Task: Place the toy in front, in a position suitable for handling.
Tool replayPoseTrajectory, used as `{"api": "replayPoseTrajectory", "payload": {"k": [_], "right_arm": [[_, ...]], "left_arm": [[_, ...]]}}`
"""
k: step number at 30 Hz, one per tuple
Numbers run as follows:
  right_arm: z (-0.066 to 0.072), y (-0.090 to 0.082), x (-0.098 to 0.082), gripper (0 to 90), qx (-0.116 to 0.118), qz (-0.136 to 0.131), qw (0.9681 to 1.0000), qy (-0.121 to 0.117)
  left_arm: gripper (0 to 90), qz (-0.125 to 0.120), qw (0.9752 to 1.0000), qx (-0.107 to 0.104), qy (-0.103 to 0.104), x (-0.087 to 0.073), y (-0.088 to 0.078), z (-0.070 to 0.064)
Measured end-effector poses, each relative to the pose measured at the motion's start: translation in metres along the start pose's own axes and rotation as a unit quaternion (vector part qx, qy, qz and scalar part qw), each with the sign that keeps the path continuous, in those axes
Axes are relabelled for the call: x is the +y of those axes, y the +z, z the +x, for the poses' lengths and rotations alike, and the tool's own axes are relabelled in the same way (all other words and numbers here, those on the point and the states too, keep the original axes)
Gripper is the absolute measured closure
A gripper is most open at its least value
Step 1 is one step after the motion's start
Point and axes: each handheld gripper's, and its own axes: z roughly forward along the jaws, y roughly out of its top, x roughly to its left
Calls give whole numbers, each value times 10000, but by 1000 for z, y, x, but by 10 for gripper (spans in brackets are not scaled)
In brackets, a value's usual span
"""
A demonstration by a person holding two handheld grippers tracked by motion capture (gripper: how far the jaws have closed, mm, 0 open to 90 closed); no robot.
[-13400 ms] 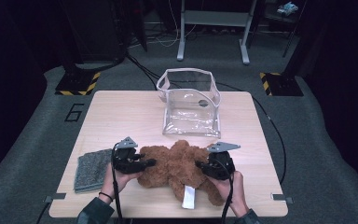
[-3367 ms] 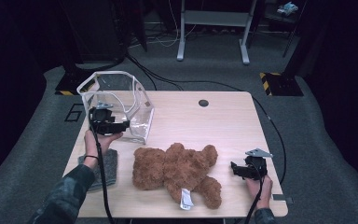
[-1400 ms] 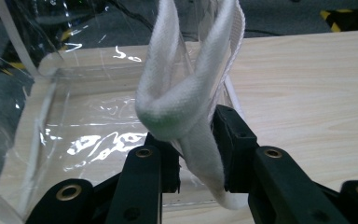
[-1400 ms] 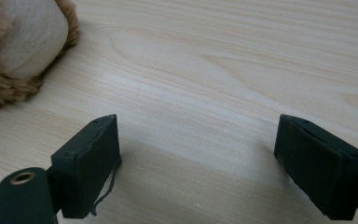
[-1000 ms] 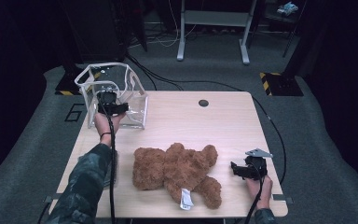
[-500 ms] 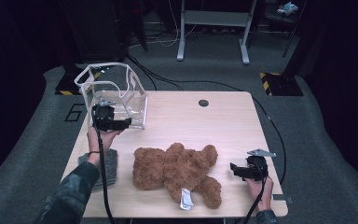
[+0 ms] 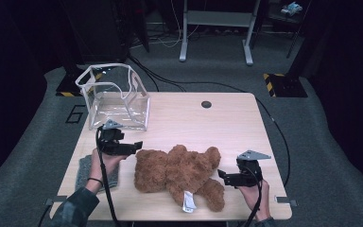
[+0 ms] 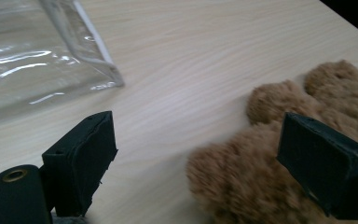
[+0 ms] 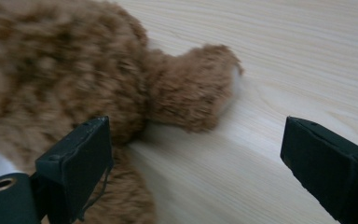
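Note:
A brown teddy bear (image 7: 179, 171) lies on the wooden table (image 7: 217, 127), a white tag (image 7: 187, 201) at its near side. My left gripper (image 7: 136, 145) hovers just left of the bear's head, pointing right. Its jaws have just been opening and stand wide, pads touching nothing, with the bear's fur (image 8: 242, 186) low between them in the left gripper view (image 8: 196, 154). My right gripper (image 7: 221, 176) is at the bear's right side and points left. Its jaws have also just been opening, over bare wood beside a furry limb (image 9: 191, 93) in the right gripper view (image 9: 196, 144).
A clear plastic bag (image 7: 116, 97) with white edging stands open at the table's far left corner, and its near corner (image 8: 28, 60) is close to the left gripper. A grey cloth (image 7: 82, 172) lies under the left hand. A black round cap (image 7: 206, 104) sits near the far edge.
The left gripper has let go of the clear bag and come back toward the bear, jaws wider. The right gripper has lifted a little and edged toward the bear.

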Motion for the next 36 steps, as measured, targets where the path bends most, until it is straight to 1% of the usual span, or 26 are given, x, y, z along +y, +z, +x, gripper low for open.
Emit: {"api": "replayPoseTrajectory", "payload": {"k": [3,5,7,9,10,12,14,16,17,18,19,20,21,22,23,24,25,26,29,30,31,33,34,35,36], "right_arm": [[12,-2,6,81,140,-6,9998,-129],[20,-3,10,83,247,-39,9995,-190],[28,-3,14,83,305,-31,9991,-282],[35,-1,18,84,395,-30,9985,-370],[38,0,20,84,429,-5,9983,-397],[44,4,23,84,479,23,9977,-485],[49,9,26,84,516,61,9973,-520],[53,15,28,87,577,106,9969,-531],[55,19,28,90,589,111,9967,-549],[57,22,29,100,618,121,9964,-561],[58,25,29,109,633,187,9961,-586],[60,29,29,118,603,239,9961,-598],[61,32,29,131,638,303,9955,-625],[62,36,28,135,669,361,9953,-598],[62,40,27,142,649,401,9951,-627],[62,43,25,146,665,437,9952,-573],[60,46,24,151,742,473,9946,-551],[58,49,22,163,801,478,9948,-419],[55,52,18,198,898,521,9940,-335],[54,53,18,217,899,508,9941,-345],[55,53,17,234,897,496,9941,-360],[56,54,17,271,864,487,9943,-394],[56,54,16,290,869,487,9941,-421],[57,54,15,309,884,487,9939,-442],[57,55,15,334,885,464,9941,-427]], "left_arm": [[105,46,9999,-162,24,-6,-1,-9],[101,68,9997,-194,104,-10,0,-16],[100,123,9995,-283,115,-13,1,-22],[97,175,9990,-344,219,-16,3,-28],[97,217,9988,-317,314,-17,4,-32],[95,327,9979,-350,441,-19,6,-38],[96,386,9973,-350,513,-23,11,-43],[106,442,9970,-376,517,-27,16,-47],[107,476,9965,-384,564,-29,18,-48],[107,478,9965,-422,532,-31,20,-49],[108,497,9964,-469,500,-33,22,-49],[108,511,9964,-461,502,-35,24,-50],[109,568,9958,-513,500,-37,26,-50],[122,592,9954,-558,504,-40,29,-51],[132,629,9952,-555,495,-42,31,-51],[132,637,9951,-564,500,-44,32,-52],[138,598,9956,-552,466,-47,33,-53],[144,590,9957,-545,461,-48,34,-53],[153,658,9950,-549,512,-49,34,-53],[158,666,9950,-545,510,-50,35,-54],[168,675,9946,-525,581,-51,36,-55],[187,674,9947,-483,600,-53,38,-57],[199,682,9946,-516,588,-55,38,-56],[214,658,9950,-520,545,-56,38,-56],[232,641,9951,-537,528,-57,39,-55]]}}
